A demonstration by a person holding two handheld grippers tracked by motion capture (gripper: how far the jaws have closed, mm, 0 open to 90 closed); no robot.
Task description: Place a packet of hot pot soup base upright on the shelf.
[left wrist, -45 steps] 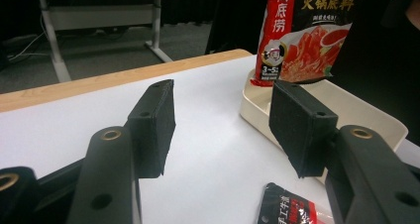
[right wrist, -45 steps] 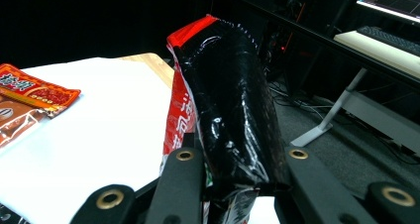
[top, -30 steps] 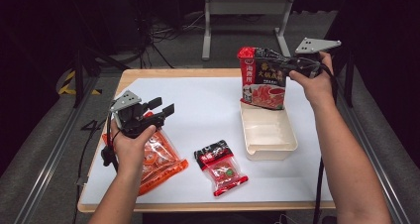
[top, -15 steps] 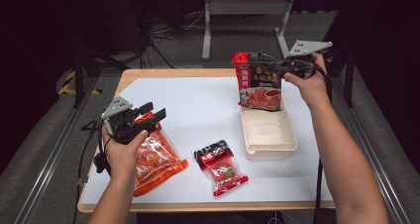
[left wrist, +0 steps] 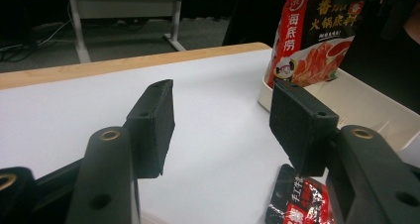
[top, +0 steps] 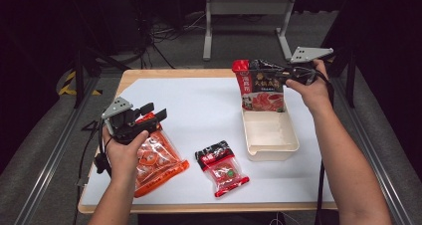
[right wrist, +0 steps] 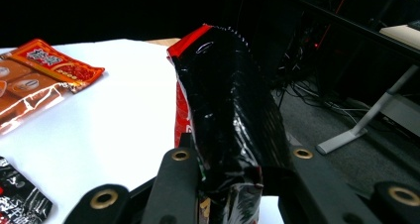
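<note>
On the wooden table (top: 149,74) lies a white mat (top: 209,110); dark room around.

The right gripper (top: 278,77) is carrying the hot-pot seasoning bag (top: 260,85) from above the beige tray's (top: 271,146) far-right corner toward the tray's far-left corner, the bag's bottom edge hanging just over the far end of the tray; its jaws have just been opening a little with the bag between them. The left gripper (top: 152,115) is drifting over the orange packet (top: 157,158), on the side well apart from the tray.
</note>
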